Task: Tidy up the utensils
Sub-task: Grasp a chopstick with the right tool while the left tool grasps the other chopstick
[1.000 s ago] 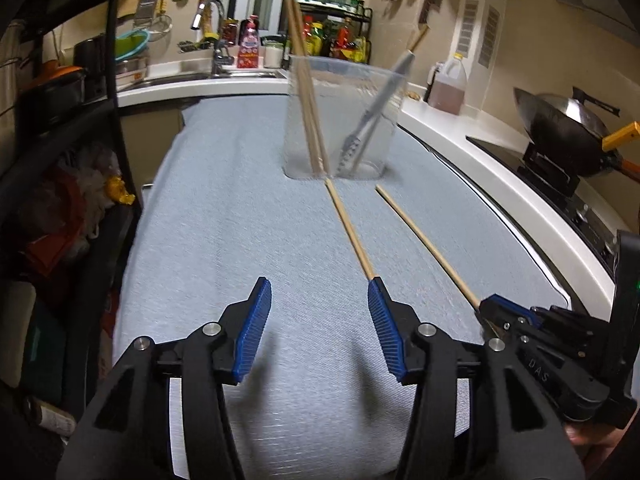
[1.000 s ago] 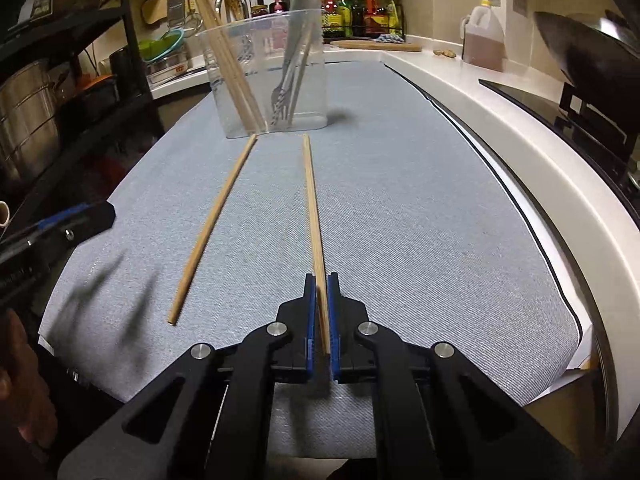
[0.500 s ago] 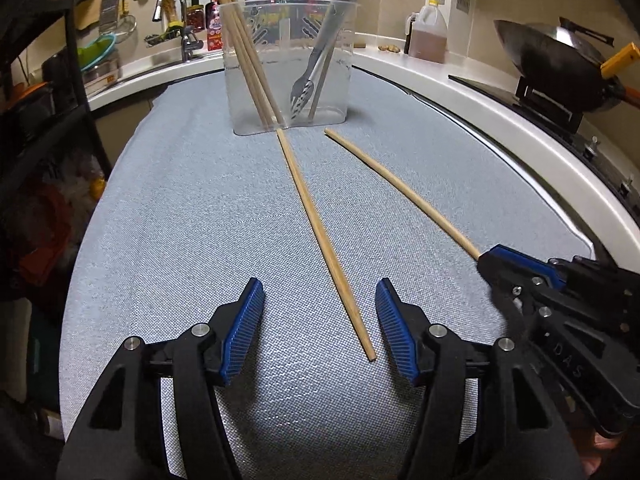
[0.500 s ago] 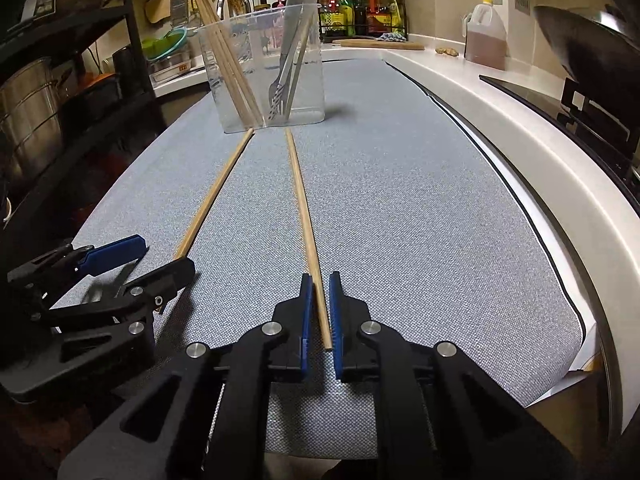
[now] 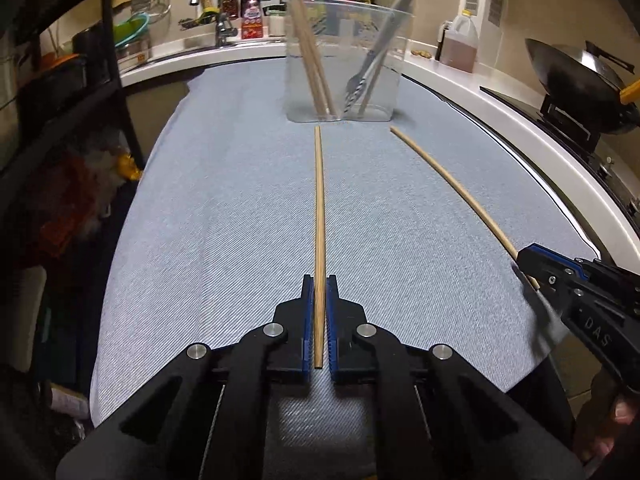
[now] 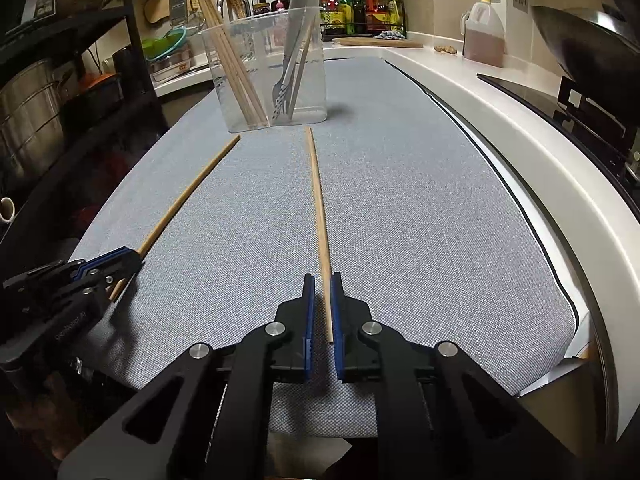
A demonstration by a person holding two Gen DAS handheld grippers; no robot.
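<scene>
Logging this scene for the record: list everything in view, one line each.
loose chopsticks: 2, tan wood, flat on the cloth, one between each tongs' pads
clear container: 1, transparent, far end of cloth
chopsticks in container: several, tan, leaning left
fork: 1, grey, in container
grey cloth: 1, covers counter
wok: 1, black, on stove at right
oil jug: 1, brownish, back counter
left tongs: 1, black with blue pads
right tongs: 1, black with blue pads
</scene>
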